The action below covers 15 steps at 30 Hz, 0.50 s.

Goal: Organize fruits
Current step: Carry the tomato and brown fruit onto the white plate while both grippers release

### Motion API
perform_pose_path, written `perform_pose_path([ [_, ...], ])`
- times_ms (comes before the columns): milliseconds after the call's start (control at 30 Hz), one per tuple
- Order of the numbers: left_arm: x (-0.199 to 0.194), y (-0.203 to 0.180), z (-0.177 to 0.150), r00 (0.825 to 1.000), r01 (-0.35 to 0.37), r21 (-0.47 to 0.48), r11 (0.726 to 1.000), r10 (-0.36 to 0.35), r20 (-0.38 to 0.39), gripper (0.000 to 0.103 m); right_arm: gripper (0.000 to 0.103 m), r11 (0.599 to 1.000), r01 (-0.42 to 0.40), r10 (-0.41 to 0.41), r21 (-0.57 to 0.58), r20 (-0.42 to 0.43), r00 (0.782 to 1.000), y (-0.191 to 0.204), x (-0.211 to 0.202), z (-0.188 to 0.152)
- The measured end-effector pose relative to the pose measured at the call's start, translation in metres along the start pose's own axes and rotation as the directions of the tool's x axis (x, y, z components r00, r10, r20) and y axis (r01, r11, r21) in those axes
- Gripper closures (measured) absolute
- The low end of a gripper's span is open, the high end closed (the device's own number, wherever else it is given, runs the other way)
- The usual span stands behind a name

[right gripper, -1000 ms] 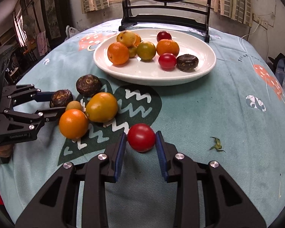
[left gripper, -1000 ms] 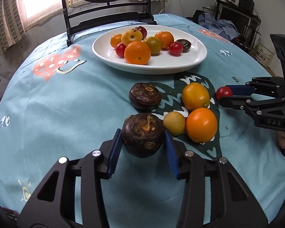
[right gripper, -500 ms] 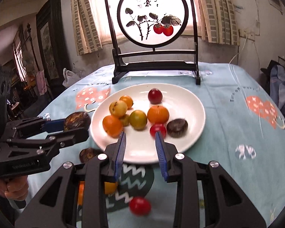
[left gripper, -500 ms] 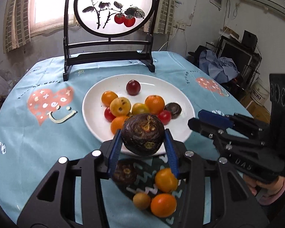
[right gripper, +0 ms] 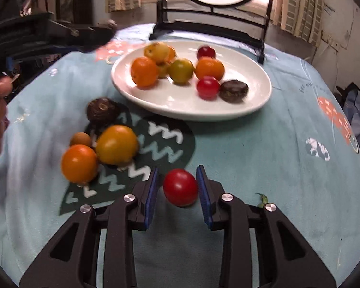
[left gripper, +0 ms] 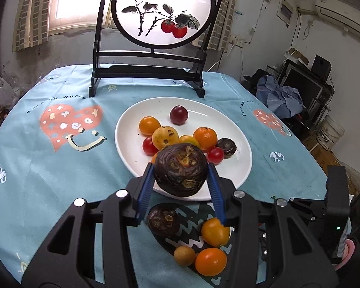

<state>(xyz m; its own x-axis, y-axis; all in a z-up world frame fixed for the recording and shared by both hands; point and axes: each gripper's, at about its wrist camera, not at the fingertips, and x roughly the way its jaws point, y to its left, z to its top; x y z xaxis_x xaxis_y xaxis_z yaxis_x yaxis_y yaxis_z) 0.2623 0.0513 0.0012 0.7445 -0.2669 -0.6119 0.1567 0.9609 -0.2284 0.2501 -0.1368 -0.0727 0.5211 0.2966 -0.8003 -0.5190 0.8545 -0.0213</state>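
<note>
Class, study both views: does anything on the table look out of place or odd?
Yes. A small green stem scrap lies loose on the tablecloth, beside the right tool. A red tomato also sits apart from the other unplated fruit, between that tool's open fingers.

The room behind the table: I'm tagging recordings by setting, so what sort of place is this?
Probably a lived-in home room, not a lab: a round table under a printed cloth, a decorative painted screen before a curtained window, and clothes heaped by electronics in the corner.
</note>
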Motion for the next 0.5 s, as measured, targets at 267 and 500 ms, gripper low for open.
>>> perform_pose_path([
  [267,-0.004,0.001,-0.002,1.000,-0.004,-0.011,1.000,0.004,0.003,0.058,0.078,0.999,-0.022,0.023,0.041,-0.010,1.000,-0.009,0.001,0.000],
  [500,-0.001,-0.006,-0.001,1.000,0.000,0.002,1.000,0.000,0.002,0.058,0.078,0.974,-0.117,0.084,0.192,0.172,0.981,-0.038,-0.023,0.044],
])
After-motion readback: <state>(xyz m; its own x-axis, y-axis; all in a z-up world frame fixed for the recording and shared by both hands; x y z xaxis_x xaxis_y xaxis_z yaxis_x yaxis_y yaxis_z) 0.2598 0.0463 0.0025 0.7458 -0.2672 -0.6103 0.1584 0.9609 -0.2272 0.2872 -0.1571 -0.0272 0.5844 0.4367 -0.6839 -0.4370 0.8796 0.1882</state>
